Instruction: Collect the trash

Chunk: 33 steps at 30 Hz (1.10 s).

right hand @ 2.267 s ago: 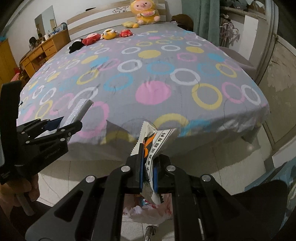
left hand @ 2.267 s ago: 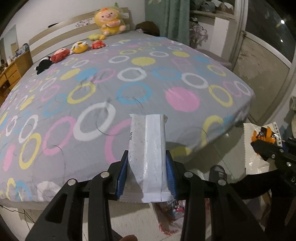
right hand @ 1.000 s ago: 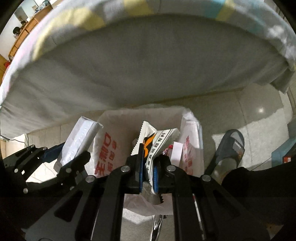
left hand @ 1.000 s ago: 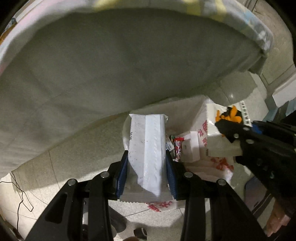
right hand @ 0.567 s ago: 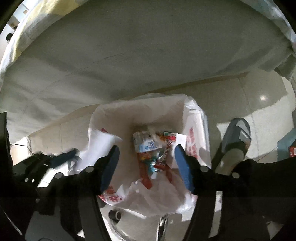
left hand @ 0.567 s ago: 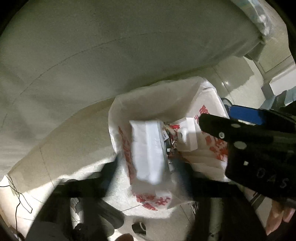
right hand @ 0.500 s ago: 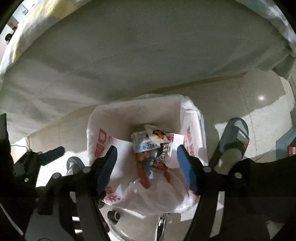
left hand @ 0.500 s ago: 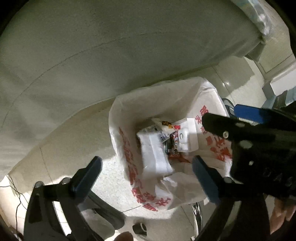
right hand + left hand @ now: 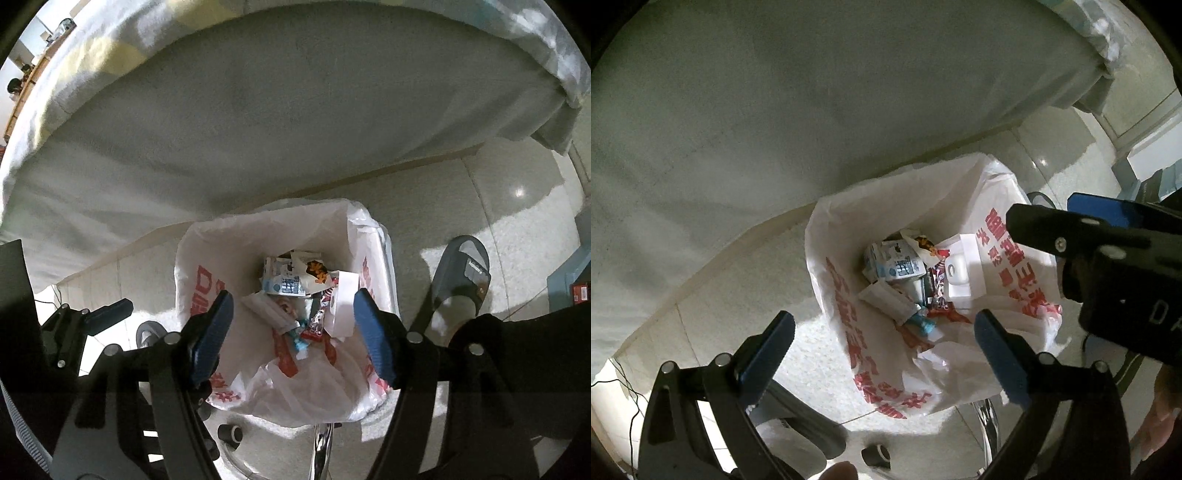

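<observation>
Hovering at frame bottom, left gripper (image 9: 882,332) and right gripper (image 9: 293,325) spread their jaws, empty, over the trash bag (image 9: 827,229) holding wrappers (image 9: 291,284) at center; its slack rim could snag a finger.

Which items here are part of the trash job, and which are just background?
Job:
- white plastic bag with red print
- discarded wrappers and cartons in it
- left gripper, open
- right gripper, open

Background:
- grey bed sheet
- grey slipper
- pale tiled floor
</observation>
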Tool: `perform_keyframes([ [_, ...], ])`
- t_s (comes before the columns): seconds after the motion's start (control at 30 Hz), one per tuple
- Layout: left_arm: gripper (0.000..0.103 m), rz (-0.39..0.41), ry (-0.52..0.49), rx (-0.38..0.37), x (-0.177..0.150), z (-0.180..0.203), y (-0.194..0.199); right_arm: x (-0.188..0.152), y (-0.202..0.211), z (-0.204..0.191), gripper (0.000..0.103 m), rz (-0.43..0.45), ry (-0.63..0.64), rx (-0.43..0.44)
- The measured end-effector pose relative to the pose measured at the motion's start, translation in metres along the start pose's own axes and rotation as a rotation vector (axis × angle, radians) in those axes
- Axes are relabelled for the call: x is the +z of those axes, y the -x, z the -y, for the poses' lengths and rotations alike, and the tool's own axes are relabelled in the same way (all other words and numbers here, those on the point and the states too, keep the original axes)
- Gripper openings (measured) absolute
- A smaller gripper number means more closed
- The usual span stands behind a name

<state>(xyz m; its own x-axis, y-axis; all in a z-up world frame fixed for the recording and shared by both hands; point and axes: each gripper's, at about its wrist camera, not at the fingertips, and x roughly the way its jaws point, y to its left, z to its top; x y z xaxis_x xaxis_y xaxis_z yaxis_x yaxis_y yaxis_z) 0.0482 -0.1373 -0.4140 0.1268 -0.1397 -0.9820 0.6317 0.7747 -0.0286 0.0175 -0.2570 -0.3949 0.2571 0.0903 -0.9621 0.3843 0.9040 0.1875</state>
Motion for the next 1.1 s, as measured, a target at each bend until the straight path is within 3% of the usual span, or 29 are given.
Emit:
perform_keyframes([
  [0.4,0.095,0.125,0.055,0.105,0.003,-0.015,0.058,-0.003,0.044,-0.011,0.082,0.079,0.027,0.038],
  [0.6,0.095,0.169,0.14,0.133,-0.008,-0.024,0.087,-0.005,0.083,-0.018,0.086,0.143,0.02,0.07],
  [0.83,0.095,0.356,0.214,0.175,-0.018,-0.028,0.152,-0.012,0.167,-0.038,0.087,0.311,0.089,0.109],
  [0.97,0.095,0.413,0.294,0.167,-0.025,-0.038,0.186,-0.017,0.218,-0.05,0.088,0.429,0.147,0.115],
  [1.1,0.095,0.481,0.314,0.206,-0.033,-0.038,0.221,-0.027,0.261,-0.062,0.091,0.528,0.187,0.126],
])
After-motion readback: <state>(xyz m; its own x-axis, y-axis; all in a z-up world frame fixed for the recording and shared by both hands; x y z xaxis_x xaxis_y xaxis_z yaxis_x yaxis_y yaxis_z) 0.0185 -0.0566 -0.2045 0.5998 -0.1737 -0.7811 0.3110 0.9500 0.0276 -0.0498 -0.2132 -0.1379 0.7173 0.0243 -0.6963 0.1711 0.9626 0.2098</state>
